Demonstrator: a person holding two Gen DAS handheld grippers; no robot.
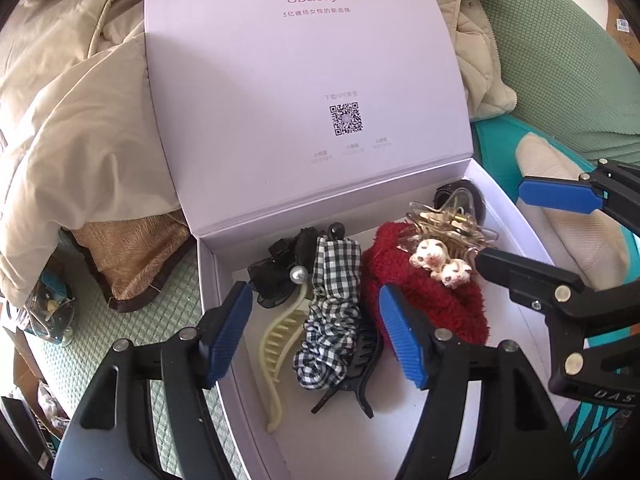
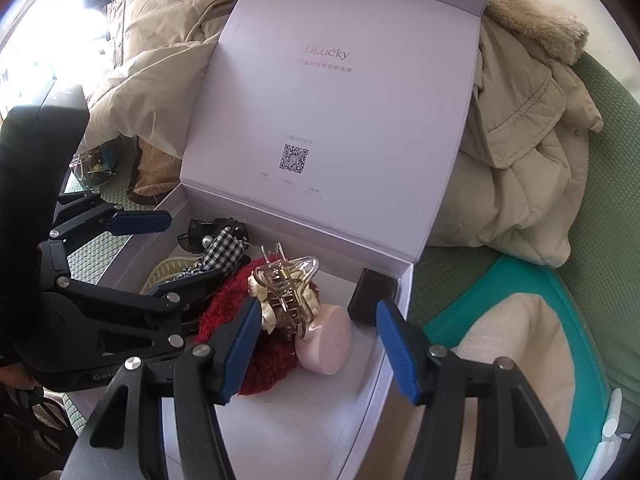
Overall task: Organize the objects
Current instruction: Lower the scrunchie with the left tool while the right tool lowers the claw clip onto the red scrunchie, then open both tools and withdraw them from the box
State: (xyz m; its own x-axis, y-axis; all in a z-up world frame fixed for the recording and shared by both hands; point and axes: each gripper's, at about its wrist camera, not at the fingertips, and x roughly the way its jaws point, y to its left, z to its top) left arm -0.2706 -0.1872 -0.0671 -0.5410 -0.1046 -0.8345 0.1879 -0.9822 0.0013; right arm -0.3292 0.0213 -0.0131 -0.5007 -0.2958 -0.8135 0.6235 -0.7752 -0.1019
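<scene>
One white box [image 1: 532, 320] lies with its lid up. The left tongs [image 1: 316, 336] hang over it, fingers apart, gripping nothing. Between them lie one cream comb clip [image 1: 280, 344], one checked scrunchie [image 1: 332, 320] and one black claw clip [image 1: 360, 376]. One red fuzzy scrunchie [image 1: 440, 304] sits just right. The right tongs [image 2: 316, 344] are apart too, over one gold claw clip [image 2: 288, 300] and one pink round thing [image 2: 328, 344].

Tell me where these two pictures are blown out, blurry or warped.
Right wrist view: daylight blows out the upper left corner beside the beige padded coat. Left wrist view: evenly lit, sharp. Both: fisheye bends the open lilac cardboard box and blackens the corners.
</scene>
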